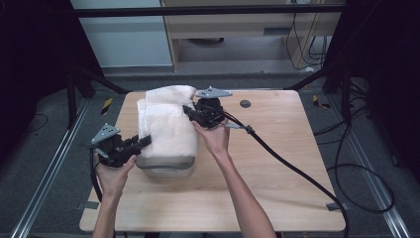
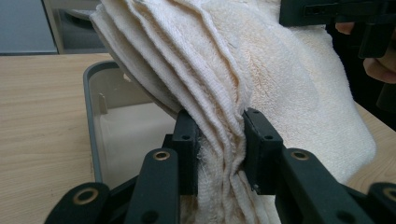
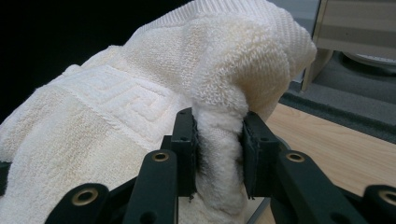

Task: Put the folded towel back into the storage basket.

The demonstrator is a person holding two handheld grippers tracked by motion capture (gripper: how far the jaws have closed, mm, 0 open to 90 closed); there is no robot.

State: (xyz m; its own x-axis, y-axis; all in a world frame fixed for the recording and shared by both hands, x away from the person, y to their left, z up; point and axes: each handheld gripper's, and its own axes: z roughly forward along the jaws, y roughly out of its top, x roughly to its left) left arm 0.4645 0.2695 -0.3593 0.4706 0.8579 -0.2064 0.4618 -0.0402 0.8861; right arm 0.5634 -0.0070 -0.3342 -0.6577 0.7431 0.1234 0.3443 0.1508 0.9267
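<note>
- High view: folded cream towel (image 1: 166, 124) is being held over grey bin (image 1: 166, 166) at table (image 1: 277, 163) centre-left, draped on bin's near rim & running back toward far edge.
- Left gripper (image 1: 144, 141) is being kept clamped on towel's stacked edges at near-left side; in left gripper view, layers (image 2: 219, 140) are being squeezed tight btwn both pads, jaws closed as far as fabric allows.
- Right gripper (image 1: 190, 111) is likewise being kept closed on a bunched fold (image 3: 219, 158) at far-right side of towel; thick wad is being pinched, nothing else held.
- Judged step: towel is being lowered/packed into bin.
- To do it well: both grips should be kept firm, hands moved together & level so fold isn't pulled apart; bulk should be centred over opening before being let down; near edges should be tucked inside rim, not left hanging.
- Hard to tell: bin interior is mostly being covered by towel, so depth/contents can't be judged; bin's far rim is hidden; whether towel underside is touching bin floor can't be made out.
</note>
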